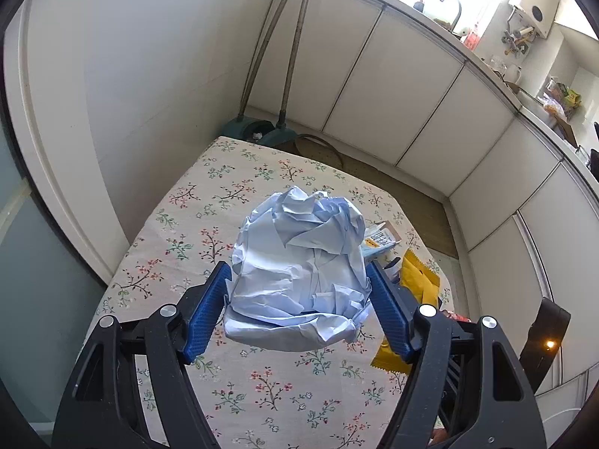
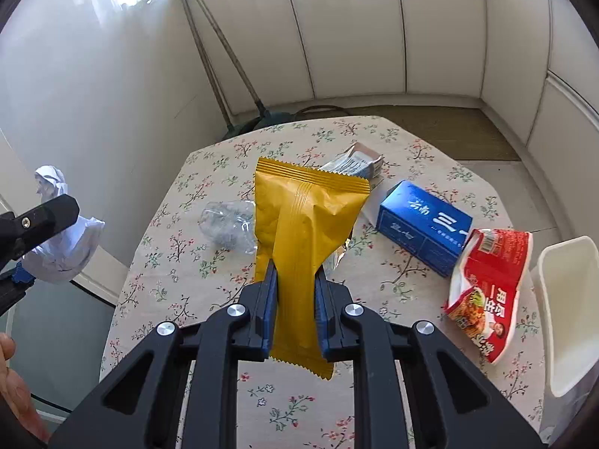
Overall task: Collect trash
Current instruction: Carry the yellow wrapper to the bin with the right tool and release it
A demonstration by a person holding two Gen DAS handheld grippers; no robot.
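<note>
My left gripper (image 1: 297, 273) is shut on a crumpled pale-blue paper ball (image 1: 299, 262) and holds it above the floral tablecloth (image 1: 209, 202). The ball also shows in the right wrist view (image 2: 63, 247), off the table's left edge. My right gripper (image 2: 295, 265) is shut on a yellow snack wrapper (image 2: 303, 224), lifted over the table; it shows in the left wrist view (image 1: 415, 284) too. On the table lie a crushed clear plastic bottle (image 2: 228, 224), a blue carton (image 2: 423, 228), a red noodle wrapper (image 2: 486, 288) and a small grey packet (image 2: 355, 162).
A white plastic tub (image 2: 569, 314) stands at the table's right edge. A broom and dustpan (image 1: 269, 131) lean in the far corner against white cabinets (image 1: 411, 104). A wall (image 1: 149, 75) runs along the table's left side.
</note>
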